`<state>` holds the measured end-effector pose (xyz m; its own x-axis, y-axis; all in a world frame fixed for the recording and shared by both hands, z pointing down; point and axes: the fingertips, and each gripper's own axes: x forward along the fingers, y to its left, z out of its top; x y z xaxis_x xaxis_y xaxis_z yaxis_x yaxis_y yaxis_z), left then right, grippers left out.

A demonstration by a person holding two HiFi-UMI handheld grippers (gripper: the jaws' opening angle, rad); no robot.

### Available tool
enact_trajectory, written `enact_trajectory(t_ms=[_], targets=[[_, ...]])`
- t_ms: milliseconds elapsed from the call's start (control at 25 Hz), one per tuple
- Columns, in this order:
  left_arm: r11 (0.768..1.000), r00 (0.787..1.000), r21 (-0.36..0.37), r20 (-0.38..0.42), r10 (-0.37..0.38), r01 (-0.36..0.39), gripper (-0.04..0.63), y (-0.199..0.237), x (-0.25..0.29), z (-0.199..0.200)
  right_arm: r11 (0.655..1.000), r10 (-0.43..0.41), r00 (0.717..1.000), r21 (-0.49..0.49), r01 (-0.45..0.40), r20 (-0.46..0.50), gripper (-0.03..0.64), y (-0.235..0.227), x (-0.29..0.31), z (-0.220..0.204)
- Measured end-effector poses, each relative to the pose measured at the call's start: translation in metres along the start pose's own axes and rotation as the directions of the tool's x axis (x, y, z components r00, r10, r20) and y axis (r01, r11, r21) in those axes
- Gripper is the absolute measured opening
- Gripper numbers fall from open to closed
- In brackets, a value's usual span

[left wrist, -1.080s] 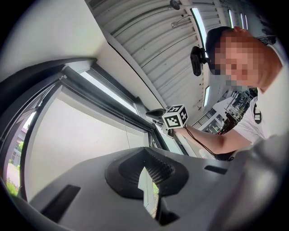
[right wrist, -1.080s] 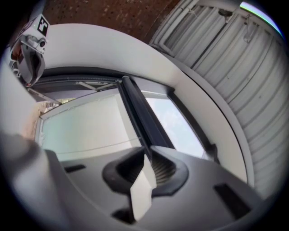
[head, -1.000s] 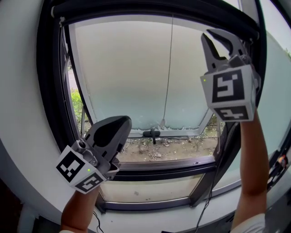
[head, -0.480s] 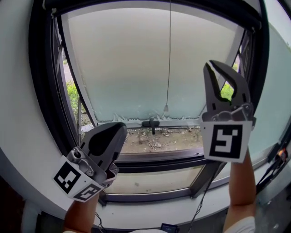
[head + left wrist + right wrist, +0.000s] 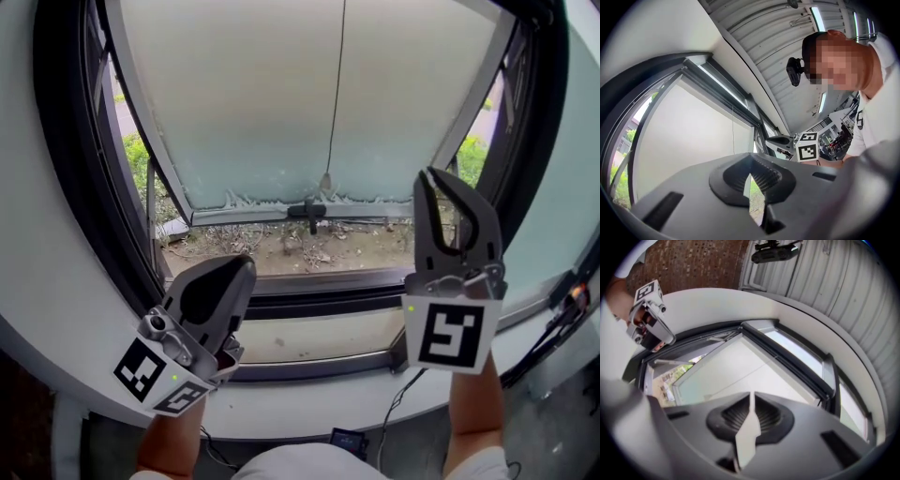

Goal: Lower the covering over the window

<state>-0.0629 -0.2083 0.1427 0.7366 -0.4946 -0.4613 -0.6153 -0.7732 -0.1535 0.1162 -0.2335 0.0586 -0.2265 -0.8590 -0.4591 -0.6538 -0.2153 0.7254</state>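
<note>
Right now you are holding both grippers up in front of the window, lower in the frame than most of the covering. The left gripper (image 5: 242,269) is sitting in the lower left of the head view, tilting toward the upper right. Its own view is showing the two jaws pressed together at the tips, with only a thin sliver of daylight further down and nothing between them. The right gripper (image 5: 429,176) is standing upright in the right half of the frame, its marker cube (image 5: 453,333) facing you. Its jaws are likewise meeting at the tips, leaving just a narrow slit in its own view, and they are gripping nothing. The covering, a pale blind (image 5: 300,103), is filling the upper middle of the head view inside the dark window frame (image 5: 70,187). Its bottom edge is lying across the middle of the picture, with a strip of bare ground (image 5: 309,248) showing beneath it and green plants (image 5: 141,155) showing at its left. A thin pull cord (image 5: 336,84) is running down the middle of the blind, ending in a small weight (image 5: 325,182) just above the dark window handle (image 5: 309,212). Both grippers are hanging apart from the cord and the blind.
</note>
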Motion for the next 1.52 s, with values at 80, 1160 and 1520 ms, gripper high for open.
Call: enact_trajectory(t_ms=[80,1160,1520], targets=[[1.0,1.0,-0.017,-0.015,0.005,-0.005,0.018,-0.002,-0.004,-0.01,0.999,0.014,1.0,0.044,-0.013,-0.023,0.037,0.013,-0.01,-0.011],[0.962,0.971,-0.255,-0.235,0.034,-0.095,0.018,-0.04,-0.076,-0.134,0.902,0.333,0.899,0.373,-0.216,-0.283,0.035,0.164,-0.109,-0.125],[0.937,0.955,-0.326,-0.296,0.025,-0.125,0.018,-0.054,-0.099,-0.171,0.854,0.426,0.845,0.452,-0.257,-0.325,0.035,0.206,-0.142,-0.144]])
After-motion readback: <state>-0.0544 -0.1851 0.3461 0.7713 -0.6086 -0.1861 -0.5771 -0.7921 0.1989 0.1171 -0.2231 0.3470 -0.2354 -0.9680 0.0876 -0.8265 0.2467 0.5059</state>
